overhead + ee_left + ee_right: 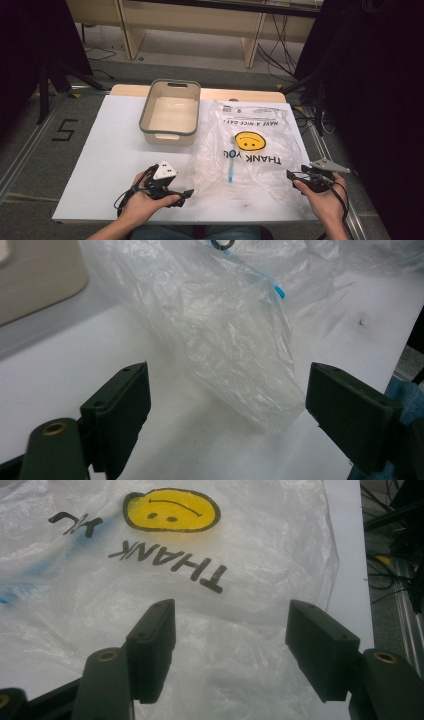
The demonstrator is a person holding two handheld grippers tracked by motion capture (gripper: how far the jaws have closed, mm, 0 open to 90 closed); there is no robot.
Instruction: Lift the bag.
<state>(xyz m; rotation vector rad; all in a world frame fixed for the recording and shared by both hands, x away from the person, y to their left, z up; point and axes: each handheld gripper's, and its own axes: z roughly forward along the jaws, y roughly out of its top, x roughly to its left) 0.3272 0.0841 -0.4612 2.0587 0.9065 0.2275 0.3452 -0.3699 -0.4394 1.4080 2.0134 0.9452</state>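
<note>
A clear plastic bag (pixel 250 145) printed with a yellow smiley and "THANK YOU" lies flat on the white table (pixel 115 150), and a blue toothbrush (pixel 231 165) shows through it. My left gripper (pixel 187 195) rests near the front edge, just left of the bag's near corner (pixel 260 405), with its jaws wide open and nothing between them. At the bag's near right corner my right gripper (pixel 291 175) is open too, its jaws hovering over the plastic (pixel 235 645) without pinching it.
A beige bin with a grey rim (pixel 170 112) stands empty at the back of the table, left of the bag. The table's right edge (pixel 350 580) runs close beside the right gripper, with cables and floor beyond.
</note>
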